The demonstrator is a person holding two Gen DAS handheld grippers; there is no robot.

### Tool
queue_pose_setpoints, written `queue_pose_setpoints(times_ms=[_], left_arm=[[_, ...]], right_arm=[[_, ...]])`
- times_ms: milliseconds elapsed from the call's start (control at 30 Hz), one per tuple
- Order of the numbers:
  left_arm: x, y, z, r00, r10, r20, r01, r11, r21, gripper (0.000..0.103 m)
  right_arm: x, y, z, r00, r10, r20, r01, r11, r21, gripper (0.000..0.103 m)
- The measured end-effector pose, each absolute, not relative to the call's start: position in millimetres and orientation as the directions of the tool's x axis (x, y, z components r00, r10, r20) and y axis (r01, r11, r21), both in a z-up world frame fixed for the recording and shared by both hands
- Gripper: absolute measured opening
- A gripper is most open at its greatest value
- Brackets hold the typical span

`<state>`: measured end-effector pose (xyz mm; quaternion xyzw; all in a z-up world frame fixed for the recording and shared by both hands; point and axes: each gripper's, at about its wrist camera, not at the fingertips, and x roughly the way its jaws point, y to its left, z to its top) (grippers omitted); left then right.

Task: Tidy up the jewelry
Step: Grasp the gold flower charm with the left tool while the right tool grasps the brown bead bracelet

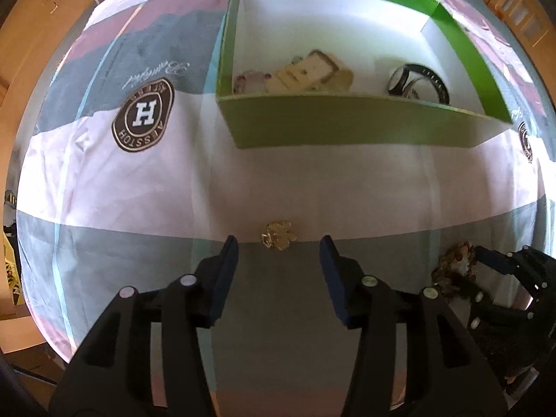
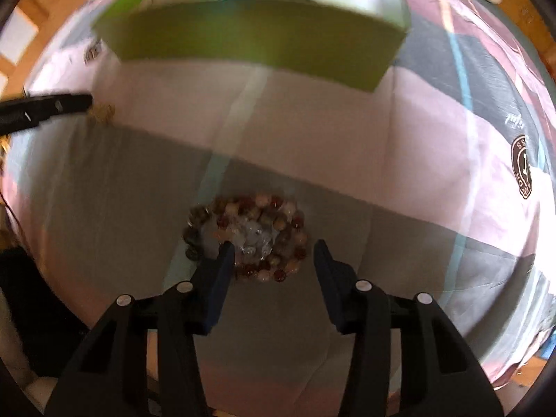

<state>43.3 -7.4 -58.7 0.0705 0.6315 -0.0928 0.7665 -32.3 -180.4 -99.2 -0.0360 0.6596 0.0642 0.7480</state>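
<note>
A small gold trinket [image 1: 279, 239] lies on the patterned bedsheet, right at the fingertips of my left gripper [image 1: 279, 247], which points down at it, open, pads not touching. A coil of brown, red and clear beaded bracelets [image 2: 250, 212] lies under my right gripper [image 2: 273, 246], also open; its left finger [image 2: 222, 264] overlaps the coil's near edge. In the left wrist view the bracelets [image 1: 451, 267] show at the right. A green box [image 1: 347, 118] lies beyond, holding a cream strap watch [image 1: 309, 73], a black watch [image 1: 417, 81] and a pink beaded piece [image 1: 248, 81].
The sheet [image 1: 139, 180] has pink, grey and white blocks and round brown logos [image 1: 144, 114]. A wooden floor [image 1: 27, 52] shows around the bed's edges. In the right wrist view the box's green wall [image 2: 260, 34] is blurred, and the left gripper's finger [image 2: 62, 104] reaches in at the left.
</note>
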Motion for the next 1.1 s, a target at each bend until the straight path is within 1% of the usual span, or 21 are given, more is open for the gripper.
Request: queue_pose_setpoints(times_ms=[33, 67, 100, 133, 233, 333, 400, 467, 500, 533, 633, 733, 867, 967, 1000, 1033, 1067, 1100], left_arm=[[43, -8, -61, 0.181, -0.050, -0.982, 0.231, 0.973, -0.007, 0.049], [43, -8, -63, 0.176, -0.046, -0.983, 0.231, 0.973, -0.004, 0.049], [43, -9, -65, 0.174, -0.043, -0.984, 0.231, 0.973, -0.002, 0.050], [42, -8, -65, 0.173, -0.042, -0.984, 0.229, 0.973, -0.001, 0.050], [40, -6, -64, 0.178, -0.043, -0.983, 0.224, 0.975, -0.002, 0.054], [40, -2, -65, 0.180, -0.039, -0.983, 0.221, 0.975, 0.001, 0.056], [38, -5, -66, 0.177, -0.035, -0.984, 0.220, 0.976, 0.005, 0.056], [39, -5, -68, 0.174, -0.032, -0.984, 0.214, 0.977, 0.006, 0.056], [40, -4, -68, 0.172, -0.033, -0.984, 0.210, 0.978, 0.004, 0.056], [41, -3, -69, 0.172, -0.034, -0.984, 0.204, 0.979, 0.002, 0.056], [48, 0, -72, 0.169, -0.036, -0.985, 0.189, 0.982, -0.004, 0.057], [53, 1, -76, 0.162, -0.044, -0.986, 0.177, 0.984, -0.015, 0.057], [57, 2, -90, 0.142, -0.072, -0.987, 0.154, 0.987, -0.050, 0.058], [59, 4, -95, 0.148, -0.070, -0.987, 0.148, 0.988, -0.048, 0.059], [59, 3, -94, 0.153, -0.069, -0.986, 0.147, 0.988, -0.046, 0.059], [59, 3, -95, 0.155, -0.068, -0.986, 0.147, 0.988, -0.045, 0.055], [58, 3, -93, 0.160, -0.069, -0.985, 0.151, 0.988, -0.045, 0.049], [58, 3, -92, 0.166, -0.072, -0.984, 0.156, 0.987, -0.045, 0.035]], right_arm=[[-31, -178, -99, 0.142, 0.052, -0.989, -0.144, 0.989, 0.031, 0.047], [-27, -174, -98, 0.163, 0.073, -0.984, -0.151, 0.987, 0.048, 0.041], [-25, -173, -98, 0.175, 0.085, -0.981, -0.149, 0.987, 0.059, 0.026], [-20, -172, -96, 0.200, 0.106, -0.974, -0.135, 0.988, 0.080, 0.017], [-9, -174, -83, 0.284, 0.164, -0.945, -0.089, 0.985, 0.145, 0.016], [-1, -177, -59, 0.405, 0.245, -0.881, -0.077, 0.969, 0.234, 0.015], [7, -179, -55, 0.426, 0.295, -0.855, -0.077, 0.954, 0.291, 0.016], [13, -182, -62, 0.411, 0.319, -0.854, -0.058, 0.944, 0.325, 0.016], [16, -186, -67, 0.401, 0.302, -0.865, -0.032, 0.948, 0.316, 0.018], [15, -191, -68, 0.401, 0.282, -0.871, -0.011, 0.953, 0.304, 0.024], [14, -207, -71, 0.413, 0.244, -0.878, 0.055, 0.955, 0.292, 0.028], [15, -208, -73, 0.409, 0.251, -0.877, 0.076, 0.949, 0.307, 0.028], [17, -204, -80, 0.395, 0.223, -0.891, 0.061, 0.962, 0.268, 0.028], [19, -195, -87, 0.392, 0.188, -0.900, 0.057, 0.972, 0.227, 0.028], [20, -194, -90, 0.390, 0.184, -0.902, 0.055, 0.973, 0.222, 0.028], [22, -193, -93, 0.384, 0.187, -0.904, 0.048, 0.974, 0.222, 0.023], [22, -192, -94, 0.381, 0.195, -0.904, 0.043, 0.973, 0.228, 0.018], [19, -192, -92, 0.381, 0.198, -0.903, 0.040, 0.972, 0.230, 0.008]])
